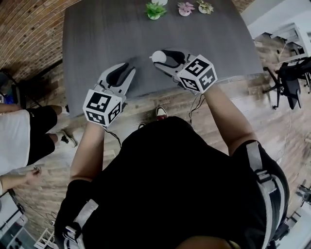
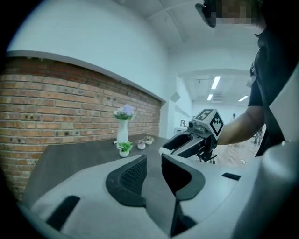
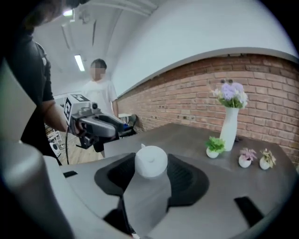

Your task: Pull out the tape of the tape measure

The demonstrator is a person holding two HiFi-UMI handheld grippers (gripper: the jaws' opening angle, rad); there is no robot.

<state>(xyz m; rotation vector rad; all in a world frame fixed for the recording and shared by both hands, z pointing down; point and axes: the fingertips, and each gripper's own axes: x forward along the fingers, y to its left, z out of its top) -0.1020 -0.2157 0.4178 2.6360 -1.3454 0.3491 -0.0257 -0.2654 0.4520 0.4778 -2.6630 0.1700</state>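
Observation:
A small round white tape measure sits between the pads of my right gripper, which is shut on it above the near part of the dark grey table. No tape shows pulled out. To its left, my left gripper hovers over the table's near edge. Its jaws stand a narrow gap apart with nothing between them. In the left gripper view the right gripper shows ahead with the white case at its tip.
Three small potted plants line the table's far edge, and a white vase of flowers stands by the brick wall. A person in a white shirt is at the left. An office chair is on the right.

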